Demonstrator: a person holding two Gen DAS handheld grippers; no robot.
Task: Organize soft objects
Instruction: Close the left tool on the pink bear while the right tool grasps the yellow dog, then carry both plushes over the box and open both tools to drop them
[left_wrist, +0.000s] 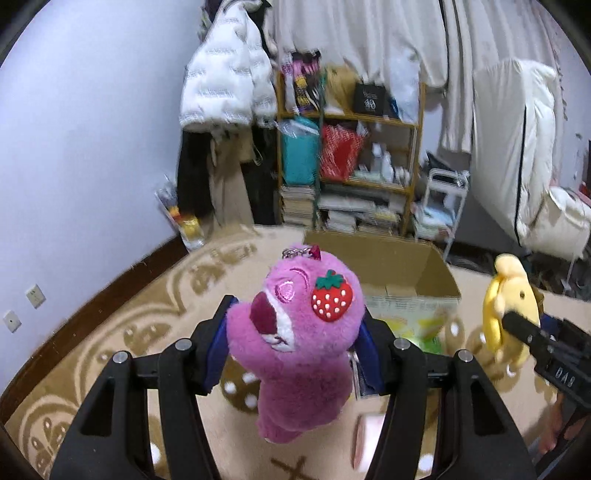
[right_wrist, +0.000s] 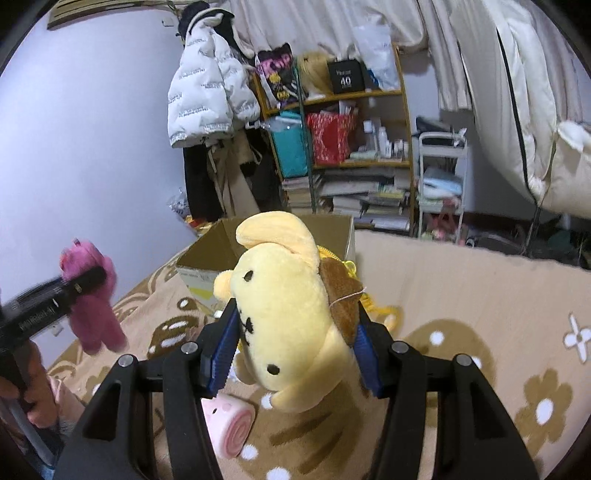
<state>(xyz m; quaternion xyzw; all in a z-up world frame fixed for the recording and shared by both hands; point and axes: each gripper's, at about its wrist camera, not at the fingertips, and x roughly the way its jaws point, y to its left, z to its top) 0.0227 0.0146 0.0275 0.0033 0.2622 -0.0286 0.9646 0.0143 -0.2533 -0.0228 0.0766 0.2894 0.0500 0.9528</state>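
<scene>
Now the left gripper (left_wrist: 295, 332) squeezes a pink bear (left_wrist: 295, 332) up in the air. Beside it, the right gripper (right_wrist: 295, 332) squeezes a yellow dog toy (right_wrist: 288, 314). Both toys hang above the carpet (right_wrist: 461, 295), near the open cardboard box (left_wrist: 406, 266).

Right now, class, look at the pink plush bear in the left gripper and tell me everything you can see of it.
The pink plush bear is fuzzy, with a darker magenta nose, stitched closed eyes and mouth, a red strawberry patch on its head and a metal keychain on top. The left gripper clamps its blue pads on both sides, holding it clear of the patterned rug, head up and tilted, legs dangling, before the open cardboard box.
</scene>
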